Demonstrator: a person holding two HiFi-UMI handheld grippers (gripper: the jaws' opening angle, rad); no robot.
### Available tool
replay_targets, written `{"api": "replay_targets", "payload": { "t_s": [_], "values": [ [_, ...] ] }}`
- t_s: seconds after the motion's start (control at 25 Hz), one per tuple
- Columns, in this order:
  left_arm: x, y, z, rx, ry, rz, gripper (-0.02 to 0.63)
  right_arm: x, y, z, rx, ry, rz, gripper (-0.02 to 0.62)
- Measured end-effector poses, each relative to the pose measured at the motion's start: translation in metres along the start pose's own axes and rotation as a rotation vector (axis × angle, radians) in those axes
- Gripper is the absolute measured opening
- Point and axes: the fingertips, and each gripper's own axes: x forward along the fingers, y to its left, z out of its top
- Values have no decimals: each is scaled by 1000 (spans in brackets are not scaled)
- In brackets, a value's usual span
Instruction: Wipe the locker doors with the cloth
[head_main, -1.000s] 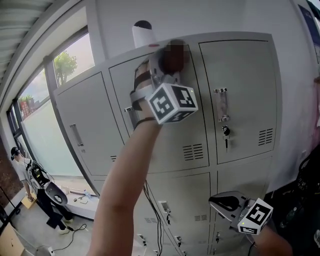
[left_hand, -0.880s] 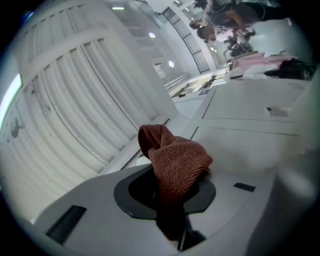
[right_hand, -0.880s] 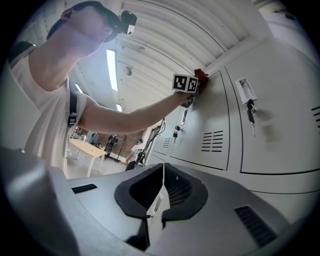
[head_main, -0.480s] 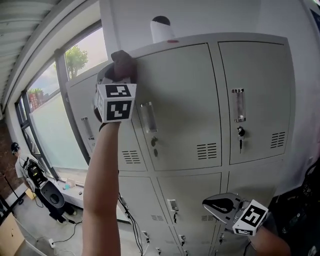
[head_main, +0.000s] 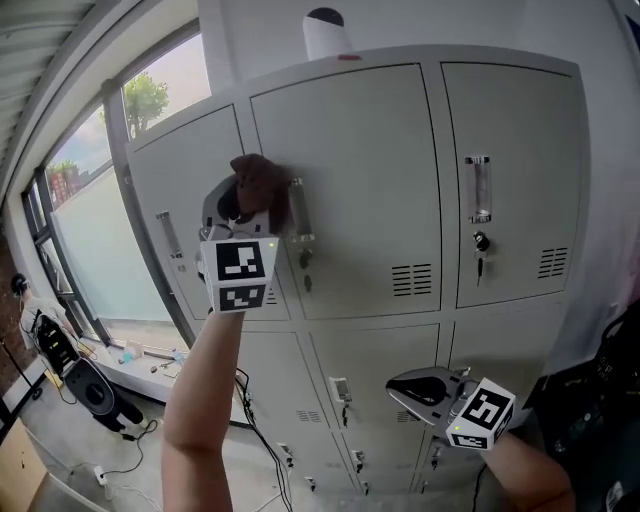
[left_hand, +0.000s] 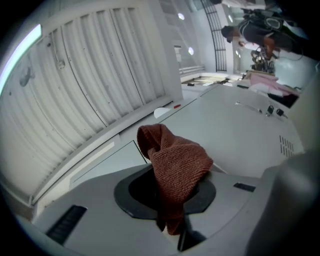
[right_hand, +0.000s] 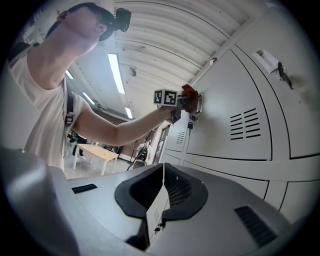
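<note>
The left gripper (head_main: 243, 215) was raised to the upper row of lockers with its jaws closed on a bunched rust-brown cloth (head_main: 262, 180), and the cloth lay against the left edge of the upper middle door (head_main: 370, 170), just beside the door handle (head_main: 298, 212). To wipe well, the wad probably needed flat, even pressure and long overlapping passes across the bare panel. As bunched as it was, only a small face looked likely to meet the metal, so a slight tilt of the gripper could have helped. The handle stood directly in the way of a sideways stroke, and lower down the vent slots (head_main: 412, 280) could have snagged the weave – both called for going round or lifting over. The right gripper (head_main: 420, 388) hung low in front of the lower doors (head_main: 370, 360), jaws together with nothing between them, well apart from the work. A white object (head_main: 326, 35) stood on top of the lockers, a key hung in the right door's lock (head_main: 481, 245), and cables (head_main: 262, 430) trailed down below.
</note>
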Motion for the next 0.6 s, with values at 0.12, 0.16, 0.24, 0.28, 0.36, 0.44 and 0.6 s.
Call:
{"api": "replay_targets", "payload": {
  "t_s": [0.12, 0.16, 0.24, 0.28, 0.36, 0.44, 0.6],
  "values": [
    [-32, -17, -9, -40, -13, -36, 69, 5, -4, -3, 36, -9, -9, 18],
    [-43, -24, -13, -61, -13, -55, 69, 7, -4, -4, 43, -12, -8, 18],
    [-66, -37, -25, -135, -7, -87, 69, 11, -2, -8, 44, -16, 2, 18],
    [-78, -42, -33, -183, 1, -97, 69, 14, 0, -11, 45, -19, 11, 18],
    [-101, -48, -53, -284, 21, -107, 69, 19, 6, -16, 50, -31, 32, 18],
    [-124, -53, -74, -369, 37, -111, 69, 21, 12, -22, 63, -47, 54, 18],
    [-174, -85, -115, -478, 96, -148, 69, 10, 20, -38, 107, -63, 76, 18]
  ]
}}
